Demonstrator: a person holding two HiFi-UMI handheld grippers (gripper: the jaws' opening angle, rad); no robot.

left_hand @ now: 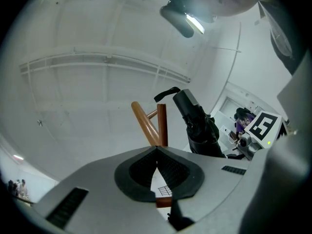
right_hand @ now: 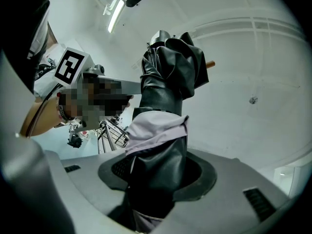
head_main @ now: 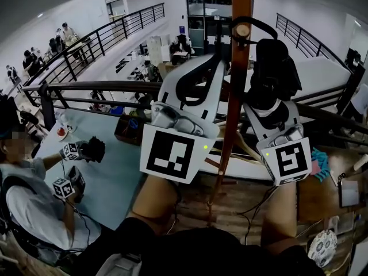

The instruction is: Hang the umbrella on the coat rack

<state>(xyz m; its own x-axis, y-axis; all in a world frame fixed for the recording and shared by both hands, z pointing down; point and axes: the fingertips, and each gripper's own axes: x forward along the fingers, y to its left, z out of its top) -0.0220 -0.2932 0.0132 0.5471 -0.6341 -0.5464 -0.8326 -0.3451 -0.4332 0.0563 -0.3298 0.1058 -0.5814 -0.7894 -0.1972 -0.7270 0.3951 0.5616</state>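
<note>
Folded black fabric umbrella (right_hand: pixel 165 96) with a lilac inner fold, clamped in the right gripper (right_hand: pixel 157 177) beside a brown wooden coat rack pole (head_main: pixel 233 96); left gripper (left_hand: pixel 157 152) closed, empty.

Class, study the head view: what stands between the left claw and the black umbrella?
The coat rack's wooden pole stands upright between the left claw and the umbrella. The head view shows this plainly.

coat rack (head_main: pixel 233 96): showing as reddish wood, smooth, gleaming
umbrella (right_hand: pixel 165 82): looking like black cloth, creased, faintly shining
left gripper (left_hand: pixel 157 149) pads (left_hand: pixel 173 172): appearing dark, ribbed, matt
</note>
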